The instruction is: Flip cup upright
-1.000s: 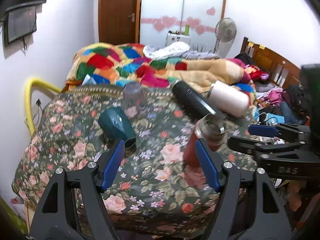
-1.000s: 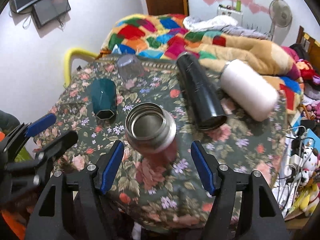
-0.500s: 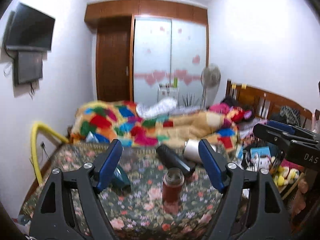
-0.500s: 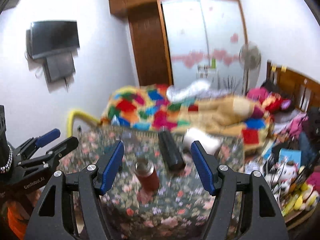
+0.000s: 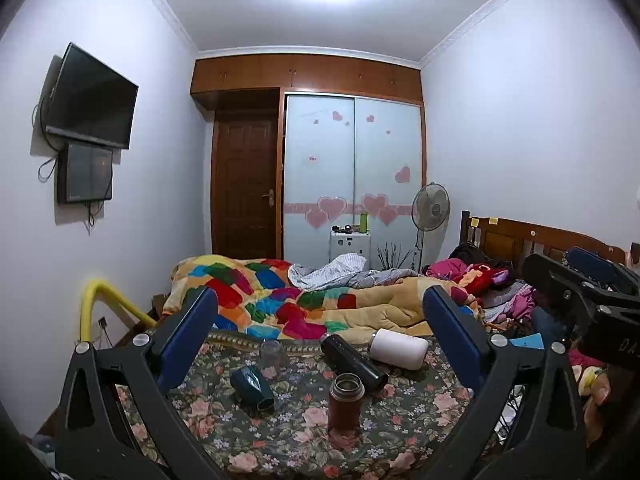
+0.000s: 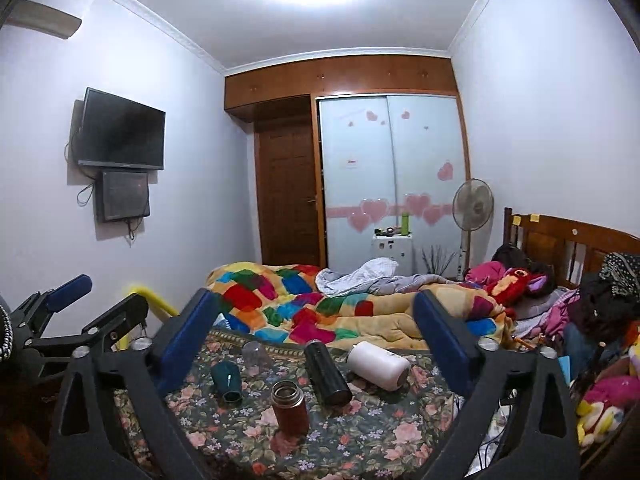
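Observation:
A red steel cup [image 5: 345, 401] stands upright, mouth up, on the floral tablecloth [image 5: 400, 424]; it also shows in the right wrist view [image 6: 289, 407]. A dark teal cup [image 5: 253, 387] [image 6: 227, 380], a black flask [image 5: 354, 363] [image 6: 327, 373] and a white bottle [image 5: 398, 349] [image 6: 378, 364] lie on their sides. A clear glass [image 5: 271, 353] [image 6: 254, 354] stands mouth down. My left gripper [image 5: 320, 344] and right gripper [image 6: 312, 344] are open, empty, held back and above the table.
A bed with a patchwork blanket [image 5: 280, 300] lies behind the table. A yellow pipe [image 5: 96, 304] curves at the left. A headboard [image 6: 568, 244], clothes and toys [image 6: 600, 396] are at the right. A fan [image 5: 430, 208] stands by the wardrobe.
Both grippers have pulled back and up from the table. The red cup, close between the fingers a second ago, now stands far off on the cloth.

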Demonstrator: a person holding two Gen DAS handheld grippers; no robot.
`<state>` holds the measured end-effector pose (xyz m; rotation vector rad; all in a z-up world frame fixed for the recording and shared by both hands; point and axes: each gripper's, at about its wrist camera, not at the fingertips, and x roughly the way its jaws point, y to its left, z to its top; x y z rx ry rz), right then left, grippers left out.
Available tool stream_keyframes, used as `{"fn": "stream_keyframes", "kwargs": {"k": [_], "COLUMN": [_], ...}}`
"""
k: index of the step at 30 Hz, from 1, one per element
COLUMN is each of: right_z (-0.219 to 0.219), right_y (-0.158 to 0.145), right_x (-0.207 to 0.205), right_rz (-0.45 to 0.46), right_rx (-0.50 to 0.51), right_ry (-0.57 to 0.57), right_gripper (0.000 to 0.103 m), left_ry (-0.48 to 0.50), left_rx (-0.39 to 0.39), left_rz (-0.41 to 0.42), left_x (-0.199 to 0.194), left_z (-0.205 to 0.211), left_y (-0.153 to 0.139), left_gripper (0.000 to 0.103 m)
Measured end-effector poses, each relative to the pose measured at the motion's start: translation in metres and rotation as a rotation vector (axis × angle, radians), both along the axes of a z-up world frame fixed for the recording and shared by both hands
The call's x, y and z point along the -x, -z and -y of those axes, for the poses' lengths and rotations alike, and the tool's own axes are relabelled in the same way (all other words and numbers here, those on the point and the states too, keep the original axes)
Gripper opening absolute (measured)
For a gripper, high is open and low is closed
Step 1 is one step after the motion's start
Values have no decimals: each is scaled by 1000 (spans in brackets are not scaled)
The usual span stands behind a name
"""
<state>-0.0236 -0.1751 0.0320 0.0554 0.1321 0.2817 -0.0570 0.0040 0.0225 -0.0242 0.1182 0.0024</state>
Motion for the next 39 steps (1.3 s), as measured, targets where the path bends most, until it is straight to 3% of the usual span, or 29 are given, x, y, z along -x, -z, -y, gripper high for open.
{"fn": "stream_keyframes", "kwargs": {"k": [15,39], "right_z": [0,5], "right_y": [7,10], "right_x": [15,3], "right_rz": [-29,-98], "right_rx": [26,16], "right_ry": [-5,-18], "right_gripper": [103,103], "left_ry": [-11,-11], "left_rx": [14,15], "left_rz": [-15,-51], "left_x": [7,-7], "left_z": [-2,0], "left_y": [5,11], "left_gripper": [103,103]}}
